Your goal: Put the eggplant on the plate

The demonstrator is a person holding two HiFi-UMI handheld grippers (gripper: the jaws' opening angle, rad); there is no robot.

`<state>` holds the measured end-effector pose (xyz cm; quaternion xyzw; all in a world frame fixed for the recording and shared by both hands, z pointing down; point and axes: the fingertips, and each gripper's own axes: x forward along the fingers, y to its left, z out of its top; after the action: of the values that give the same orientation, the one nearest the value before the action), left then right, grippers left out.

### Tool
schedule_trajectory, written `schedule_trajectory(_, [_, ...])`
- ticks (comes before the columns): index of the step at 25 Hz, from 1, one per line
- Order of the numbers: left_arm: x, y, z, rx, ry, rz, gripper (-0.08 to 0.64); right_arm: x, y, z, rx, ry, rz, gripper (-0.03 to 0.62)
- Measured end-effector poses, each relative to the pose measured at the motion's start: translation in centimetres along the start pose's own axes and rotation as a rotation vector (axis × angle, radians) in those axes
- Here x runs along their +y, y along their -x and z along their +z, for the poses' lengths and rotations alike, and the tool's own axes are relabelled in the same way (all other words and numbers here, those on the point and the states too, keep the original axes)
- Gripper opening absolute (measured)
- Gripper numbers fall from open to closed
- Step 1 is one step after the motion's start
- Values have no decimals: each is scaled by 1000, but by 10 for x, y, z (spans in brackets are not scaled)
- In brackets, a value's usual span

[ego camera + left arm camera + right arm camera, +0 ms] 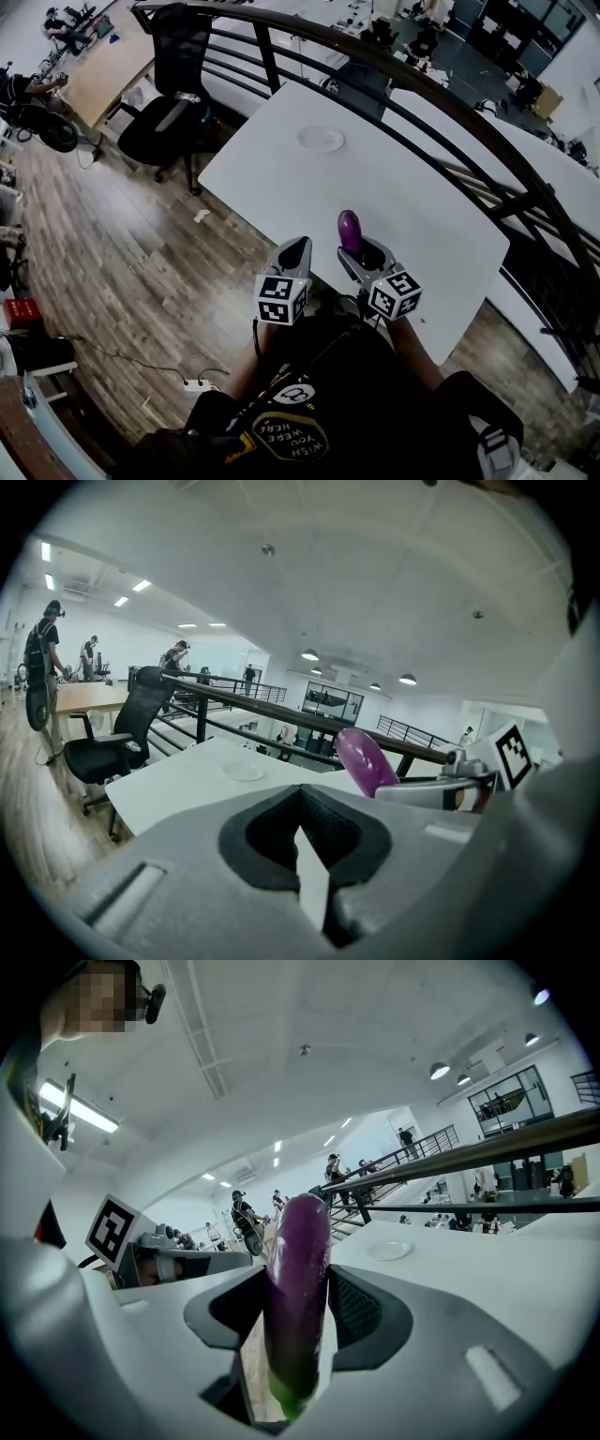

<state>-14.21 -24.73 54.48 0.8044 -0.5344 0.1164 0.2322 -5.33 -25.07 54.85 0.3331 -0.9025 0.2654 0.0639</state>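
A purple eggplant (349, 231) stands almost upright in my right gripper (362, 259), which is shut on its lower part; its rounded tip pokes up above the jaws. In the right gripper view the eggplant (298, 1288) fills the gap between the pads of my right gripper (298, 1321). My left gripper (296, 247) hovers just to its left over the near edge of the table, shut with nothing in it (306, 834). A pale, shallow plate (321, 139) lies on the far part of the white table (422, 216), well beyond both grippers, and shows as the plate (244, 772) and the plate (388, 1250).
A black office chair (173, 103) stands at the table's far left corner. A dark metal railing (450, 103) runs along the table's far side. Wooden floor (141, 272) lies to the left. People work at desks in the distance.
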Motion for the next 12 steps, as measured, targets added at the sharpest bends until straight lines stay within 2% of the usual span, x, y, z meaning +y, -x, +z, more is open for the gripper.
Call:
schedule_trajectory(5, [38, -13, 11, 23, -3, -28, 5, 3, -38, 12, 4, 4, -26, 210])
schedule_trajectory(12, [93, -35, 32, 5, -41, -65, 5, 3, -94, 18, 19, 11, -82, 210])
